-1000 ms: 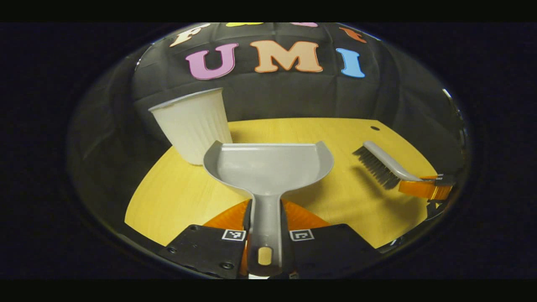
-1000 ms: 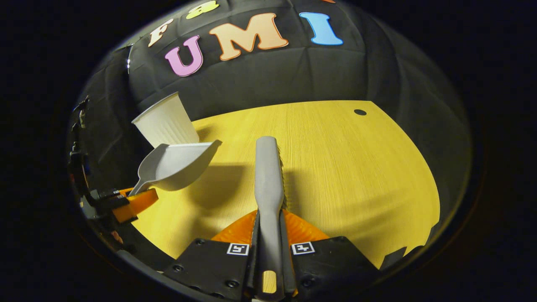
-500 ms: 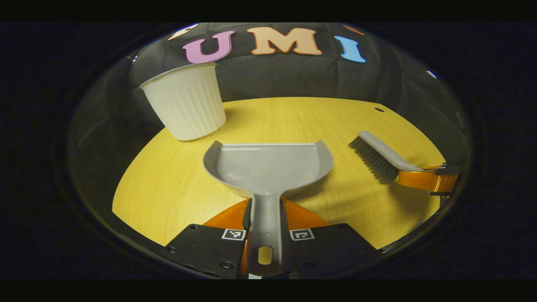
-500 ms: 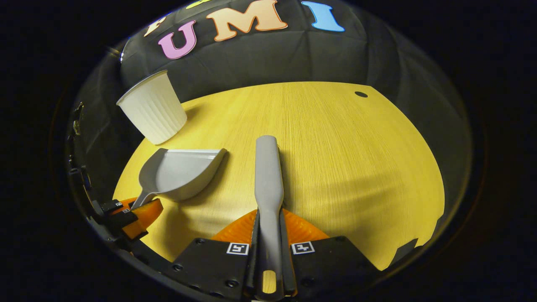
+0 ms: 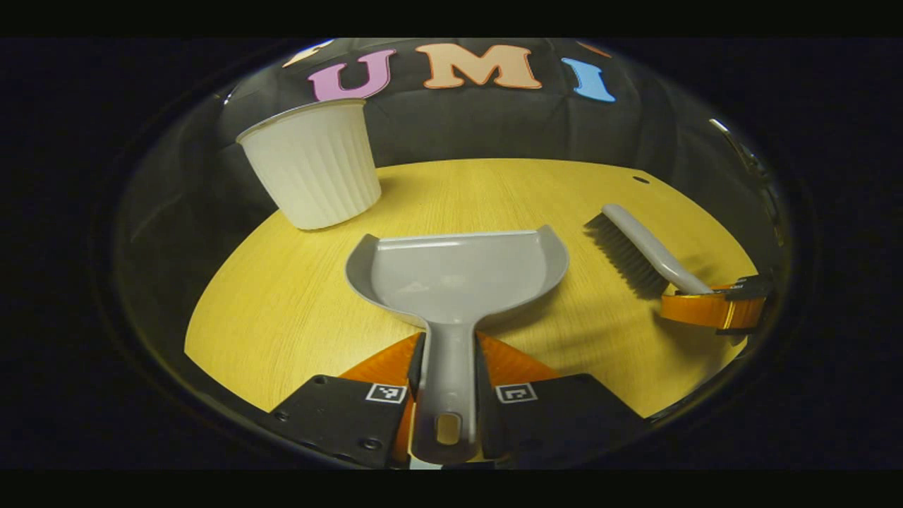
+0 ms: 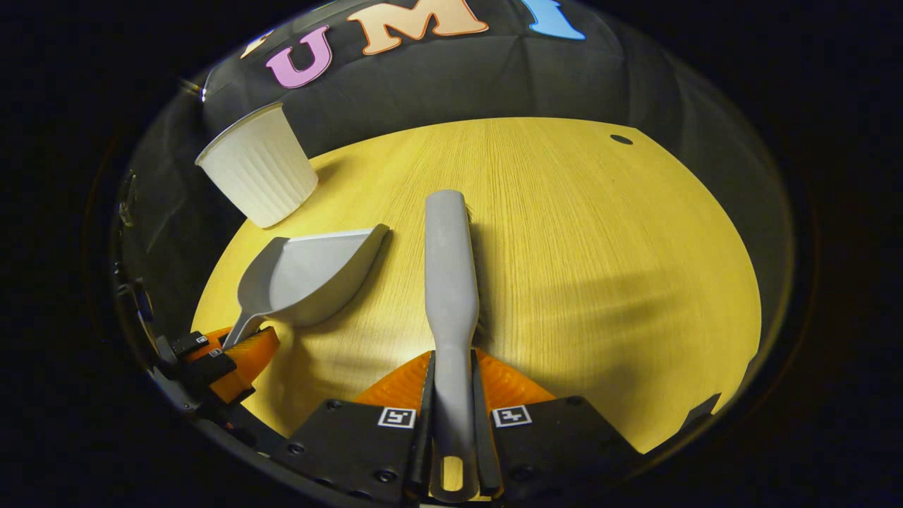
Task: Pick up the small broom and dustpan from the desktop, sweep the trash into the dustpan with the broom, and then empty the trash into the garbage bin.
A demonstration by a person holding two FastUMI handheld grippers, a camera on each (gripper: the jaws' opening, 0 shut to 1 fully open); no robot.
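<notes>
The grey dustpan (image 5: 455, 271) lies low over the yellow tabletop (image 5: 282, 303), mouth facing away, with nothing inside it. My left gripper (image 5: 444, 395) is shut on its handle. In the left gripper view the grey broom (image 5: 638, 247) is at the right with its dark bristles down, held by the right gripper (image 5: 712, 309). In the right gripper view the broom (image 6: 449, 268) runs straight ahead over the table (image 6: 600, 247), and my right gripper (image 6: 451, 416) is shut on its handle. The dustpan (image 6: 310, 275) sits to its left, held by the left gripper (image 6: 233, 353).
A white ribbed garbage bin (image 5: 310, 173) stands upright at the table's far left edge, also seen as the bin (image 6: 257, 176) beyond the dustpan. A small dark hole (image 6: 621, 139) marks the table's far right. Black cloth walls close in behind.
Both grippers have come down and away from the bin. The dustpan and the broom now sit lower, close to the tabletop, and the broom reaches further forward.
</notes>
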